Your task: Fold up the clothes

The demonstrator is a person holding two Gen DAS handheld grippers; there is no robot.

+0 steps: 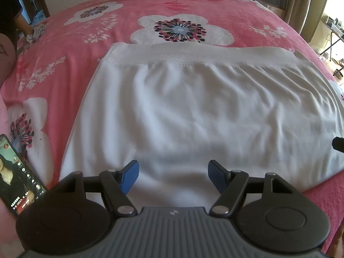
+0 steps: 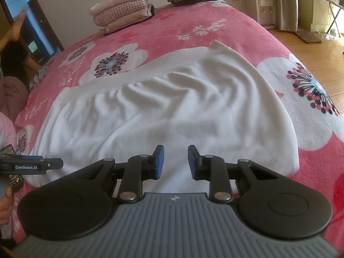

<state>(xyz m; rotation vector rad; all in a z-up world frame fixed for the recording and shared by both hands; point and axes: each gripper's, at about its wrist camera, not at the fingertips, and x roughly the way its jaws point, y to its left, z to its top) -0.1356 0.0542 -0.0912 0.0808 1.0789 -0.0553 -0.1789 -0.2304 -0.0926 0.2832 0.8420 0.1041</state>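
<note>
Hovering over the near edge of the white garment (image 1: 193, 111), both grippers are holding nothing: the left gripper (image 1: 173, 175) is standing wide, the right gripper (image 2: 175, 161) narrow. Its ribbed waistband (image 1: 193, 54) is lying crosswise, beyond both.

Bright daylight from windows right of both grippers, blown out there; white garment (image 1: 193, 107) glary and soft just ahead of the fingertips, heavy fisheye bending at edges, soft shadows.

Left gripper (image 1: 173, 175) gapes wide; right gripper (image 2: 175, 162) narrowly parted, both angled downward.
</note>
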